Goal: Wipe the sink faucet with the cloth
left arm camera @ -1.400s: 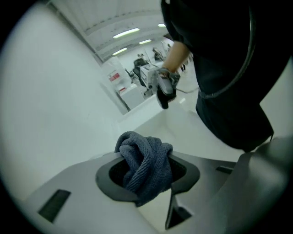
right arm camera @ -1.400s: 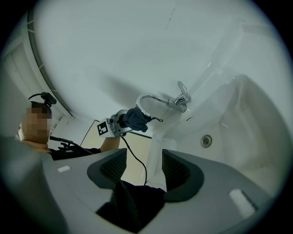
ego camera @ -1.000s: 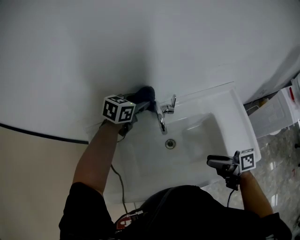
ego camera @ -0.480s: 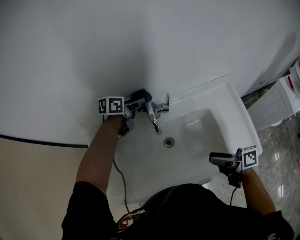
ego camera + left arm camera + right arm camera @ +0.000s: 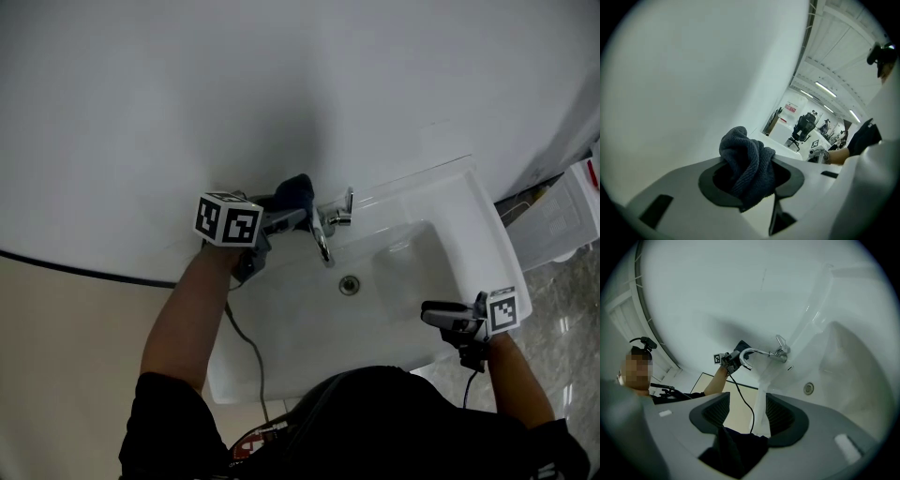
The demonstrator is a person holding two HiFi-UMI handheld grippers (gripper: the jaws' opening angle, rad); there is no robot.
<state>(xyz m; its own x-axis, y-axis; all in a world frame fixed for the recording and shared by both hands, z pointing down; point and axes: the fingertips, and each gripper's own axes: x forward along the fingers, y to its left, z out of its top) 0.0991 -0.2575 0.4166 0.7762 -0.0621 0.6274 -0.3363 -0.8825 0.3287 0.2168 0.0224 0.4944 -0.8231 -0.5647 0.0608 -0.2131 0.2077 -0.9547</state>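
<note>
1. Now, the left gripper (image 5: 289, 217) reaches in at the back left of the faucet (image 5: 328, 225), with its jaws clamped on a dark grey cloth (image 5: 296, 190).
2. The cloth bunches up out of the jaw tips, just left of the faucet and close to the white wall (image 5: 281, 84) behind it. Whether the cloth touches the faucet cannot be told.
3. The faucet stands at the back rim of the white sink (image 5: 281, 323). Its curved spout (image 5: 323, 249) arches out over the basin, and its lever (image 5: 343, 206) sits on the right side.
4. The drain (image 5: 350, 284) lies in the basin, just in front of the spout and slightly to the right.
5. The right gripper (image 5: 429, 310) hovers well apart from the faucet, at the sink's front right corner. Its jaws are spread with nothing between the pads, and the sink's front rim shows through the gap beyond them.
6. A dark cable (image 5: 255, 361) trails from the left gripper across the sink's left side, away from the faucet and toward the person.
</note>
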